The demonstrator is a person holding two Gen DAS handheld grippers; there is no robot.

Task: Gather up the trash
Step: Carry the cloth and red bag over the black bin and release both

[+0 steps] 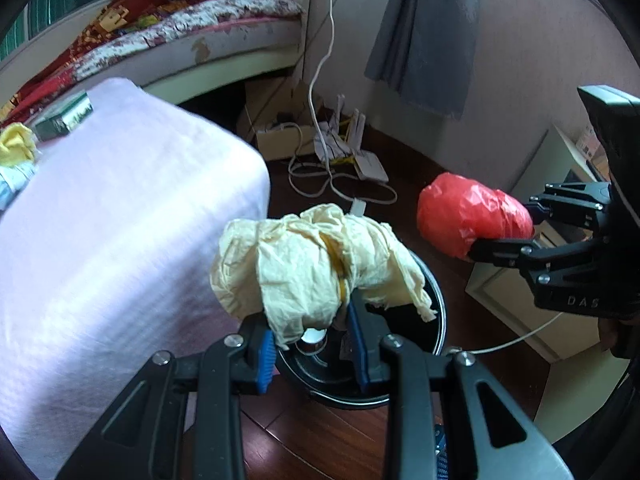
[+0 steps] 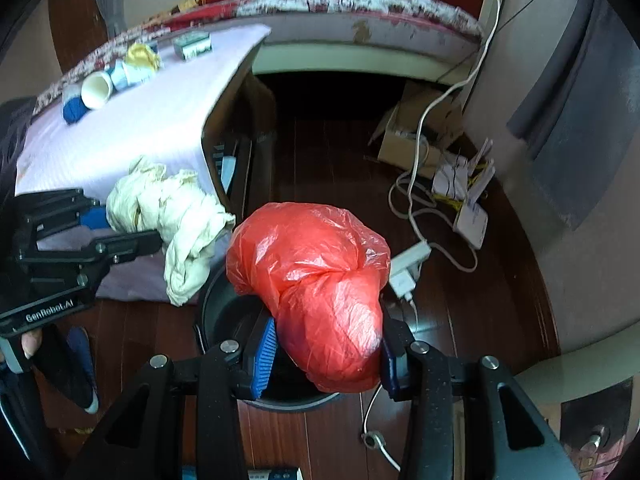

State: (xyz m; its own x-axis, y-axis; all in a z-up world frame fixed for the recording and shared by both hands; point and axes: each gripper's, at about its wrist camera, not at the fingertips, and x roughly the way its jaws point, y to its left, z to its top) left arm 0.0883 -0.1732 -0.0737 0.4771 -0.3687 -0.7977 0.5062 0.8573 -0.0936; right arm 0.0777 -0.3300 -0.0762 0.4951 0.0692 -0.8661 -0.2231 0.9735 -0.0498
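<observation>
My left gripper (image 1: 312,344) is shut on a crumpled cream paper wad (image 1: 316,264) and holds it over a round black trash bin (image 1: 434,320) on the floor. My right gripper (image 2: 324,356) is shut on a bunched red plastic bag (image 2: 320,288), above the same bin (image 2: 216,312). In the left wrist view the red bag (image 1: 468,216) hangs to the right of the bin, in the right gripper (image 1: 500,236). In the right wrist view the paper wad (image 2: 172,212) sits left of the bin, in the left gripper (image 2: 120,228).
A table under a pale pink cloth (image 2: 132,128) carries a yellow wad (image 2: 142,56), paper cups (image 2: 98,88), a blue ball (image 2: 74,110) and a small green box (image 2: 194,46). A bed (image 1: 192,36), cardboard box (image 1: 284,120), cables and power strip (image 2: 408,268) surround the dark wood floor.
</observation>
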